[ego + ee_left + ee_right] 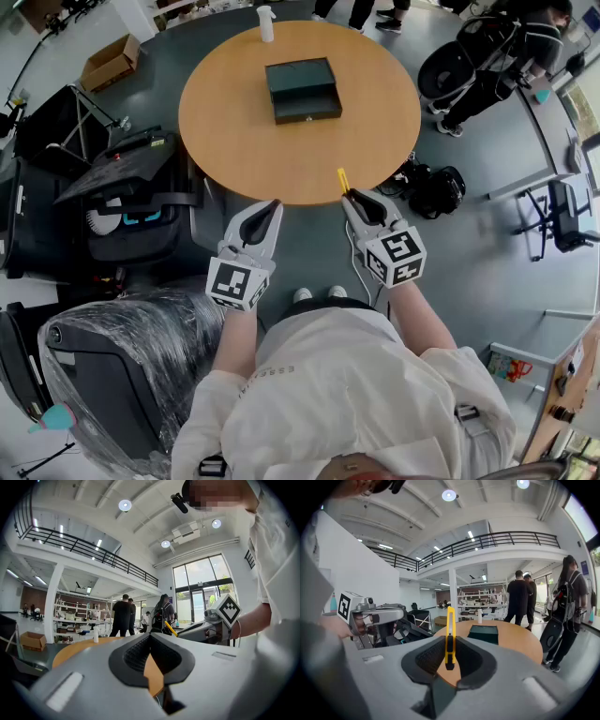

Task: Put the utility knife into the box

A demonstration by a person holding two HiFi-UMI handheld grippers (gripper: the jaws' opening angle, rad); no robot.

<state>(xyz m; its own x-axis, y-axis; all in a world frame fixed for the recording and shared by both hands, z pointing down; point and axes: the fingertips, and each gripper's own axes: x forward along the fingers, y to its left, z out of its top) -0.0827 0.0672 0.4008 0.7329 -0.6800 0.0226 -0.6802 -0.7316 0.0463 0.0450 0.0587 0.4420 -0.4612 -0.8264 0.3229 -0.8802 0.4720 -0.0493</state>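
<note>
R gripper (450, 640) clamps yellow utility knife (450, 630); L gripper (151, 637) jaws together, empty. Box (302, 89) mid-table (234, 141) shows in head & R gripper views, not L's.

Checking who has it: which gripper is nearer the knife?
Right. The right gripper is shut on the knife, which sticks out ahead toward the table. The left gripper, holding nothing, is apart from the knife, to its left.
</note>
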